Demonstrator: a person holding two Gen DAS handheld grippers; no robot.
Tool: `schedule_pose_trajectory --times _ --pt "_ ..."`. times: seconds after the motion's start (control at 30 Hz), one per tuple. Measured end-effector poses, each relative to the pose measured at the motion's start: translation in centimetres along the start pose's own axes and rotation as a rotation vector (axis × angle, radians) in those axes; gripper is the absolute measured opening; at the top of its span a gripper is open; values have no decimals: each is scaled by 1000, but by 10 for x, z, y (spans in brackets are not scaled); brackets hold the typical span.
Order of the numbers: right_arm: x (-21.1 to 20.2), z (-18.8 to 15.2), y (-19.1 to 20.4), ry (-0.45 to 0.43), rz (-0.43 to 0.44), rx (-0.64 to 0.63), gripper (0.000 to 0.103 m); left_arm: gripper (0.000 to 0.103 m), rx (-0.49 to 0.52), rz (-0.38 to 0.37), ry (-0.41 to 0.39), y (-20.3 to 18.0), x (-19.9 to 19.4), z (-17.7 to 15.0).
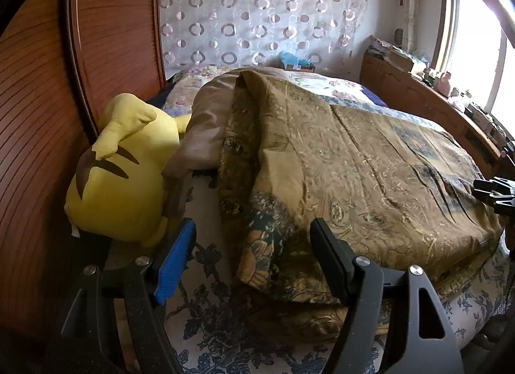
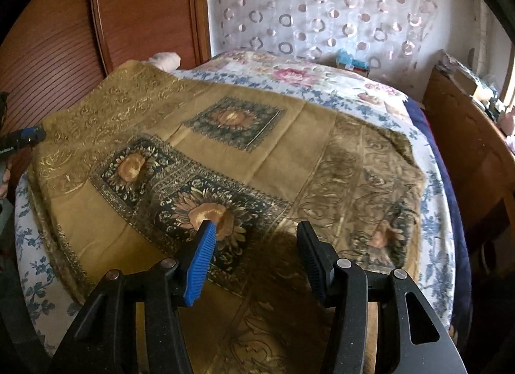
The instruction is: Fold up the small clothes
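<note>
Left wrist view had the left gripper hanging over the near left part of the bed, jaws well apart and nothing between them. The gold sunflower-print cloth was spread across the bed with its left side flopped over in a loose bunched fold, and that bunched edge sat just ahead of the gripper, slightly to its right. A yellow plush toy was parked on the far left by the wooden headboard, close to the cloth's left edge but not on it.

Right wrist view showed the right gripper also with jaws apart, empty, hovering right above the near-middle of the same cloth, over one of the sunflower panels. From there the cloth looked fairly flat, reaching from the near edge of the bed toward the floral quilt at the far end. The other gripper peeked in at the left edge.

My read: this was the gap between folds, both grippers free and lining up for a fresh grab. The next move probably called for each one to drop onto an edge or corner, pinch just the layers wanted, and carry them across together. That lumpy left fold looked like the bit to sort out first, or the fold would end up crooked.
</note>
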State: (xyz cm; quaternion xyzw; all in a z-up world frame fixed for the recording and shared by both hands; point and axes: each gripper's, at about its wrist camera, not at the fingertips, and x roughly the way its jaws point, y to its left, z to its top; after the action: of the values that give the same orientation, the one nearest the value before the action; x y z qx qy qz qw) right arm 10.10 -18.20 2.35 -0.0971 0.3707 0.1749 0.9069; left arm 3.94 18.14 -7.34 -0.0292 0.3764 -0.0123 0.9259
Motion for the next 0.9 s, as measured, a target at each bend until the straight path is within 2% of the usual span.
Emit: schedule_pose_trajectory --times 0.27,0.43,0.67,0.9 --pt "16 -2 -1 20 9 3 55 74 -4 1 7 2 2 -1" --pt "21 -6 -8 8 33 34 63 74 -37 -15 8 10 2 -3" --pt "18 -9 -9 8 27 33 65 74 -58 -31 24 16 9 -5" --pt "12 -10 -8 8 36 32 68 56 -48 -49 72 13 20 -9"
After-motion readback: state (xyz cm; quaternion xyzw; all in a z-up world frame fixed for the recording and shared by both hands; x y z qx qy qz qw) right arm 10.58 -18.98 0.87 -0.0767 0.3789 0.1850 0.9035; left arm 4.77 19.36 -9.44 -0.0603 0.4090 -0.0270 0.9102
